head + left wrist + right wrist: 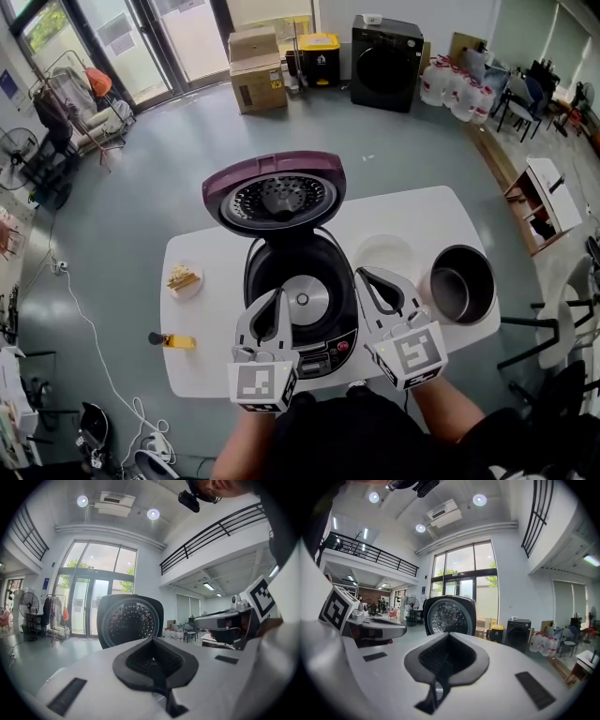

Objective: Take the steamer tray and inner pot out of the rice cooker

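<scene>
Evidently the job is done: left gripper point(280, 294), jaws together and empty, hovers by the open rice cooker point(300, 300), its well bare; right gripper point(361, 275) is likewise closed on nothing. Steamer tray point(386, 253) and inner pot point(462, 283) sit rightward on the table point(206, 361), probably set clear.

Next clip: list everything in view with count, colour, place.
rice cooker: 1, black with purple lid open, table centre, empty inside
inner pot: 1, grey metal, table right
steamer tray: 1, white, between cooker and inner pot
small dish: 1, white with yellowish food, table left
small object: 1, yellow and black, table front left
table: 1, white
cardboard boxes: 2, brown, stacked on floor beyond
bin: 1, yellow, beside boxes
front-loading machine: 1, black, far wall
water jugs: several, whitish, far right
left gripper: 1, white, shut, empty, at cooker front
right gripper: 1, white, shut, empty, right of cooker
</scene>
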### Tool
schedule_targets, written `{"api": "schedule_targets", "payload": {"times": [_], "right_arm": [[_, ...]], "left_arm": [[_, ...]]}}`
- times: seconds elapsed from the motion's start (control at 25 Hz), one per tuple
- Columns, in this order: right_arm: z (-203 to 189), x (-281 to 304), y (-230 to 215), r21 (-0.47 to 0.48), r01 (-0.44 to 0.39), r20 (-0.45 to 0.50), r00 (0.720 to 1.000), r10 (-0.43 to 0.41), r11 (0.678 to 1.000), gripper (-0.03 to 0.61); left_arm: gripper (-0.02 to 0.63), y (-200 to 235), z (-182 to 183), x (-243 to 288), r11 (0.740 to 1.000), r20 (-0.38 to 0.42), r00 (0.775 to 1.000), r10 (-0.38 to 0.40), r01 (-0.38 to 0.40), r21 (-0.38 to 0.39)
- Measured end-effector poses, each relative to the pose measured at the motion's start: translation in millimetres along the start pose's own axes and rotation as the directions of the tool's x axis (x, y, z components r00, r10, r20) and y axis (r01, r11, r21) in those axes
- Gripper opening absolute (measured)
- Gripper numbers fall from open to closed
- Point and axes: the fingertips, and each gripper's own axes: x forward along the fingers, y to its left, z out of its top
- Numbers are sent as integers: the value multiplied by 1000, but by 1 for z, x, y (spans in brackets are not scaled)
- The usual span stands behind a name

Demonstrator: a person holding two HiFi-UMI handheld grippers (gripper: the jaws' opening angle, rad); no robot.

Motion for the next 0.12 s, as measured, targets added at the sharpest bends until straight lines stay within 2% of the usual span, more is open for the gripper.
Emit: {"api": "schedule_targets", "payload": {"times": [0.12], "right_arm": [[-3, -3, -1, -2, -2, -1, 1000, 2, 1000, -2]], "left_arm": [[0, -4, -4, 0, 1000, -3, 1000, 1, -1, -6]]}}
